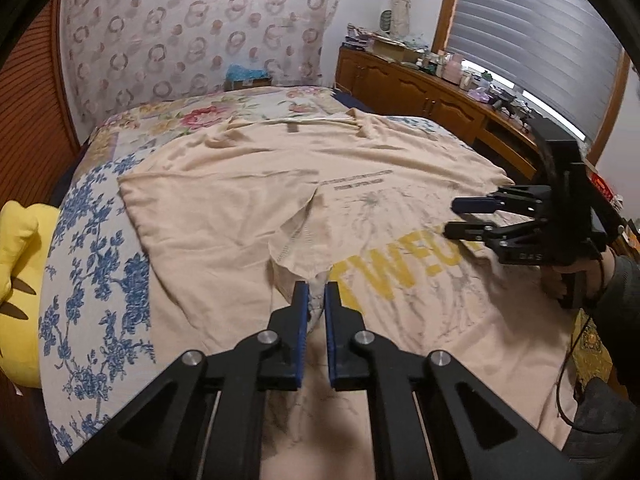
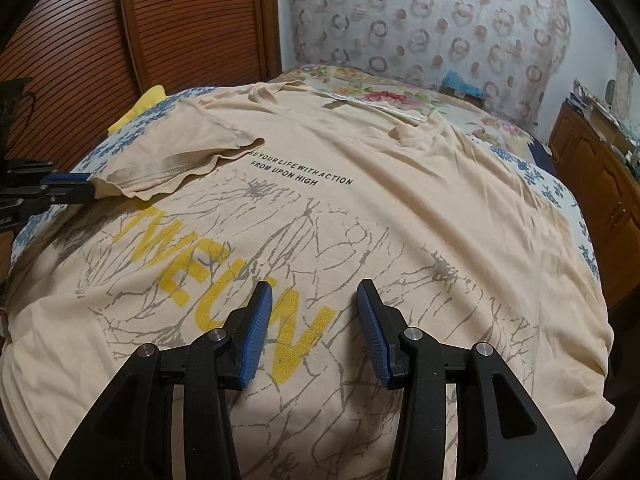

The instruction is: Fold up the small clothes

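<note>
A beige T-shirt (image 2: pixel 400 208) with yellow letters and grey crack print lies spread front-up on the bed; it also shows in the left wrist view (image 1: pixel 224 184). Its left sleeve (image 2: pixel 172 160) is folded inward over the chest. My left gripper (image 1: pixel 316 292) is shut on the sleeve hem (image 1: pixel 298 256), and it shows at the left edge of the right wrist view (image 2: pixel 86 190). My right gripper (image 2: pixel 314 300) is open and empty, hovering over the yellow print. It shows in the left wrist view (image 1: pixel 454 218) at the right.
A floral bedspread (image 1: pixel 92 280) covers the bed. A yellow plush (image 1: pixel 18 248) lies at the bed's left edge. A cluttered wooden cabinet (image 1: pixel 420 88) runs under the window on the right. A slatted wooden door (image 2: pixel 120 40) stands left of the bed.
</note>
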Action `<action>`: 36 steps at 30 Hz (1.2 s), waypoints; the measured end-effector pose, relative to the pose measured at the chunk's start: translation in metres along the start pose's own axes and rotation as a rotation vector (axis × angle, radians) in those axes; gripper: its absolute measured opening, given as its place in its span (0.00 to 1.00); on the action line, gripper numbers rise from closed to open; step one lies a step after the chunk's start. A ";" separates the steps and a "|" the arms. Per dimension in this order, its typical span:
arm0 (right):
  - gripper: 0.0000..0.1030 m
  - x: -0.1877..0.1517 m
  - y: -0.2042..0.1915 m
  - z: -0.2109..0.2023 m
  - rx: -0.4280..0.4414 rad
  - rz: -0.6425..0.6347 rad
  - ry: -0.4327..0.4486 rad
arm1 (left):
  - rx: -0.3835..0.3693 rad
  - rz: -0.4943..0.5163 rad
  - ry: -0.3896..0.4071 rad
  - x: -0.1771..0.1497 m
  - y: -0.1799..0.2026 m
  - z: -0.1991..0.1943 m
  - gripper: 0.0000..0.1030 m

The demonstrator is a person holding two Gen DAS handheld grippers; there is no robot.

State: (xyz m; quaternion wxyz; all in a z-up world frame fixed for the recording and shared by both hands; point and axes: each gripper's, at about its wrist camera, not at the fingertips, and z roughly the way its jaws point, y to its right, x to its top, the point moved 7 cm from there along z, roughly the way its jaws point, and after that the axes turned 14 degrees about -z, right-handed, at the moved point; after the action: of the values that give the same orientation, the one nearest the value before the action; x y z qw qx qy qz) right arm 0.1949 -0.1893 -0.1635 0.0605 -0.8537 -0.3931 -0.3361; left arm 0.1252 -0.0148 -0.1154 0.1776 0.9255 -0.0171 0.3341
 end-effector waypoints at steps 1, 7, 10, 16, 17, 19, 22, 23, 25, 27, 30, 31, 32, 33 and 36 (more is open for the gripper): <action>0.43 0.000 0.000 0.000 0.000 0.000 0.000 | -0.007 0.006 0.002 0.000 0.003 -0.002 0.05; 0.43 -0.001 0.000 0.000 0.001 0.000 0.001 | -0.023 0.033 0.008 -0.004 0.012 -0.011 0.06; 0.43 0.000 0.000 0.000 0.001 0.000 0.001 | -0.027 0.045 -0.001 -0.007 0.015 -0.013 0.09; 0.43 0.000 0.000 0.000 0.001 0.001 0.001 | 0.001 0.055 0.009 -0.010 0.015 -0.011 0.22; 0.44 0.000 0.000 0.000 0.001 0.001 0.001 | 0.008 0.049 0.008 -0.010 0.013 -0.009 0.23; 0.43 0.000 0.001 0.000 0.001 0.001 0.001 | 0.022 0.039 0.005 -0.009 0.009 -0.005 0.24; 0.44 0.000 0.001 0.000 0.001 0.001 0.002 | 0.045 0.028 -0.005 -0.010 0.002 0.004 0.25; 0.43 -0.001 0.001 0.000 0.002 0.002 0.002 | 0.046 0.024 -0.011 -0.010 0.000 0.006 0.26; 0.43 -0.001 0.001 -0.001 0.003 0.005 0.005 | 0.063 0.014 -0.021 -0.011 -0.006 0.013 0.26; 0.43 -0.002 0.004 -0.005 -0.001 0.019 0.010 | 0.086 0.006 -0.024 -0.011 -0.012 0.018 0.26; 0.44 -0.010 0.015 -0.018 -0.011 0.052 0.031 | 0.107 -0.009 -0.035 -0.011 -0.018 0.024 0.27; 0.44 -0.012 0.018 -0.022 -0.018 0.058 0.032 | 0.106 -0.012 -0.040 -0.012 -0.019 0.026 0.27; 0.44 -0.016 0.025 -0.029 -0.038 0.066 0.037 | 0.106 -0.013 -0.044 -0.012 -0.020 0.027 0.27; 0.44 -0.020 0.030 -0.034 -0.054 0.073 0.039 | 0.107 -0.009 -0.040 -0.012 -0.020 0.028 0.27; 0.44 -0.034 0.053 -0.053 -0.112 0.101 0.037 | 0.105 -0.008 -0.038 -0.012 -0.019 0.029 0.27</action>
State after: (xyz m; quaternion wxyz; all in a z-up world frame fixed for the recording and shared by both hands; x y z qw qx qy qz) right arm 0.1889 -0.2660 -0.1354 0.0369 -0.8681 -0.3289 -0.3700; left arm 0.1367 -0.0080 -0.1497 0.1298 0.9398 0.0007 0.3163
